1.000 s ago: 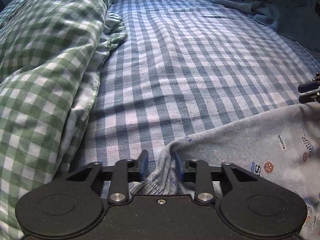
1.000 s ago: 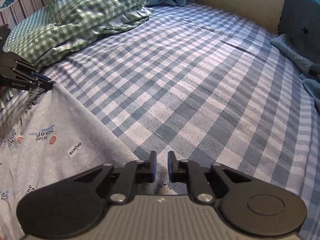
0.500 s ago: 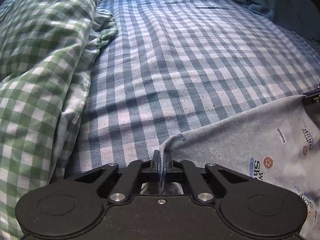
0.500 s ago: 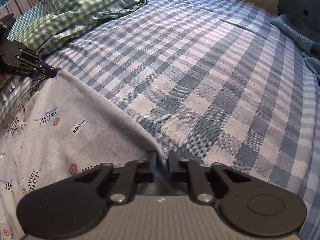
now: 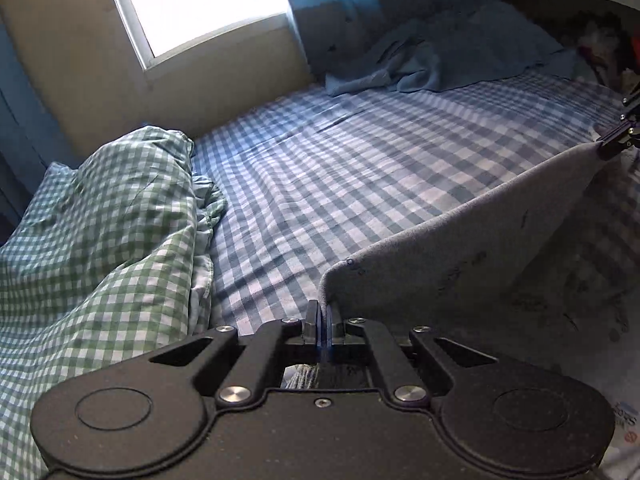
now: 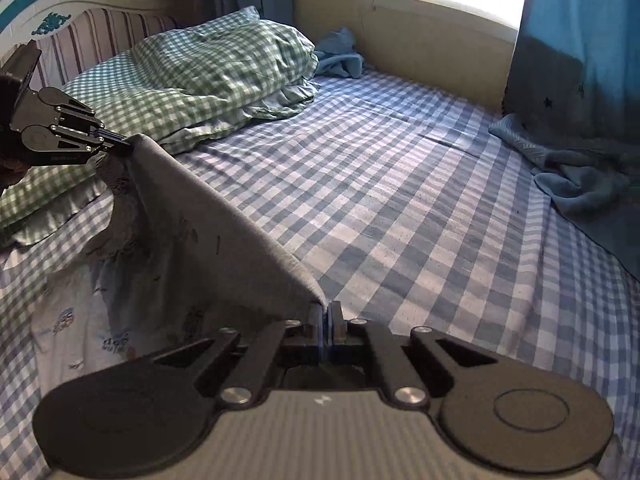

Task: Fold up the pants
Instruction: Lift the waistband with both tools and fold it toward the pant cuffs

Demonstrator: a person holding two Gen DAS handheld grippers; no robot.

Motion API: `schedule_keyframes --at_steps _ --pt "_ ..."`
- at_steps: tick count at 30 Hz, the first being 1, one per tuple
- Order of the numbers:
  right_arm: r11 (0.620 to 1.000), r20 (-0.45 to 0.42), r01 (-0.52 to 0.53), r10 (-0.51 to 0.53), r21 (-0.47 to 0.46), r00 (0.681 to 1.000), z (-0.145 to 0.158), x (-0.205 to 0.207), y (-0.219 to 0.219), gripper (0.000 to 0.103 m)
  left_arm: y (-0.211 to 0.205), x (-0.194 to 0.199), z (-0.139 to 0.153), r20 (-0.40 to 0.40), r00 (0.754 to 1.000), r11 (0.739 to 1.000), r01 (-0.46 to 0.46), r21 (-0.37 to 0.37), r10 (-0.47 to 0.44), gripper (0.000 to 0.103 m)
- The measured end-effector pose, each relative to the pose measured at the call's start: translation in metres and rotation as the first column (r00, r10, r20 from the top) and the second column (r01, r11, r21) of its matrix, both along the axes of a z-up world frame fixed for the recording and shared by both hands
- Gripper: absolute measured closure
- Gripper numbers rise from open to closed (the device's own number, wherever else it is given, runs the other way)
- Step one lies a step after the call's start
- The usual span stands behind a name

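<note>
Grey printed pants [image 5: 472, 256] hang stretched above the blue checked bed. My left gripper [image 5: 322, 312] is shut on one corner of the pants' top edge. My right gripper [image 6: 329, 312] is shut on the other corner of the pants [image 6: 208, 224]. The edge runs taut between the two grippers. The lower part of the pants drapes down onto the sheet. The left gripper also shows in the right wrist view [image 6: 124, 145], and the right gripper shows at the edge of the left wrist view [image 5: 604, 148].
A green checked pillow [image 5: 100, 232] lies at the left, also in the right wrist view [image 6: 200, 68]. The blue checked sheet [image 6: 420, 200] covers the bed. Blue cloths [image 5: 440, 60] lie at the far side by the wall. A window [image 5: 200, 0] and curtain stand behind.
Both grippers have risen with the pants' edge, lifting it off the sheet and pulling it taut. The views have tilted up, so wall and window now show.
</note>
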State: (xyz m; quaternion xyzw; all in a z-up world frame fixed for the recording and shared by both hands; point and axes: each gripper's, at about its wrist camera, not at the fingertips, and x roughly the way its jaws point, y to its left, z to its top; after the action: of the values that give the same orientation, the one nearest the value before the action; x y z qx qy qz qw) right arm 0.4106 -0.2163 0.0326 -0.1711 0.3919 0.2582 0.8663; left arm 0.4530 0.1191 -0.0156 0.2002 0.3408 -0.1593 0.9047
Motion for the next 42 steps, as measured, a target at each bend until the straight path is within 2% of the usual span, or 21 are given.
schedule_keyframes --at_steps 5,11,15,17,21,25,30,34,37,40,41,42 --pt "1.0 -0.002 0.008 -0.008 -0.012 1.0 0.002 -0.079 0.0 0.101 -0.001 -0.071 -0.009 0.003 0.996 0.995 0.088 0.055 -0.089 0.102" --pt "0.999 -0.094 0.052 -0.052 0.0 0.994 -0.035 -0.144 0.006 0.101 -0.001 -0.132 -0.052 -0.057 0.984 0.972 0.175 0.157 -0.168 0.102" --pt "0.998 -0.114 0.047 -0.051 -0.038 0.992 -0.062 -0.161 0.016 0.101 -0.001 -0.146 -0.081 -0.082 0.98 0.958 0.195 0.211 -0.182 0.102" --pt "0.997 -0.11 0.038 -0.044 -0.062 0.993 -0.069 -0.166 0.02 0.101 -0.001 -0.152 -0.086 -0.077 0.979 0.953 0.2 0.226 -0.187 0.102" --pt "0.995 -0.069 0.01 -0.017 -0.097 0.997 -0.064 -0.181 0.023 0.102 -0.002 -0.164 -0.084 -0.05 0.97 0.933 0.242 0.267 -0.237 0.102" --pt "0.99 -0.046 -0.022 0.016 -0.137 0.999 -0.063 -0.2 0.027 0.102 -0.005 -0.171 -0.095 -0.073 0.959 0.91 0.281 0.305 -0.272 0.102" --pt "0.981 -0.081 -0.051 0.036 -0.188 0.996 -0.09 -0.223 0.04 0.102 -0.007 -0.177 -0.113 -0.128 0.961 0.913 0.272 0.305 -0.244 0.101" --pt "0.978 -0.1 -0.049 0.029 -0.202 0.995 -0.107 -0.234 0.044 0.102 -0.004 -0.181 -0.115 -0.155 0.97 0.939 0.221 0.265 -0.185 0.1" --pt "0.98 -0.092 -0.034 0.016 -0.195 0.996 -0.11 -0.241 0.04 0.102 -0.003 -0.186 -0.115 -0.172 0.973 0.947 0.192 0.256 -0.151 0.1" --pt "0.981 -0.096 -0.023 0.005 -0.191 0.995 -0.112 -0.244 0.038 0.101 -0.003 -0.189 -0.114 -0.229 0.969 0.968 0.142 0.208 -0.093 0.08" --pt "0.98 -0.11 -0.017 -0.005 -0.198 0.994 -0.115 -0.244 0.038 0.096 -0.003 -0.19 -0.111 -0.242 0.968 0.978 0.105 0.181 -0.059 0.069" --pt "0.98 -0.119 -0.012 -0.012 -0.198 0.993 -0.118 -0.247 0.038 0.093 -0.004 -0.192 -0.108 -0.251 0.968 0.986 0.064 0.155 -0.023 0.062"
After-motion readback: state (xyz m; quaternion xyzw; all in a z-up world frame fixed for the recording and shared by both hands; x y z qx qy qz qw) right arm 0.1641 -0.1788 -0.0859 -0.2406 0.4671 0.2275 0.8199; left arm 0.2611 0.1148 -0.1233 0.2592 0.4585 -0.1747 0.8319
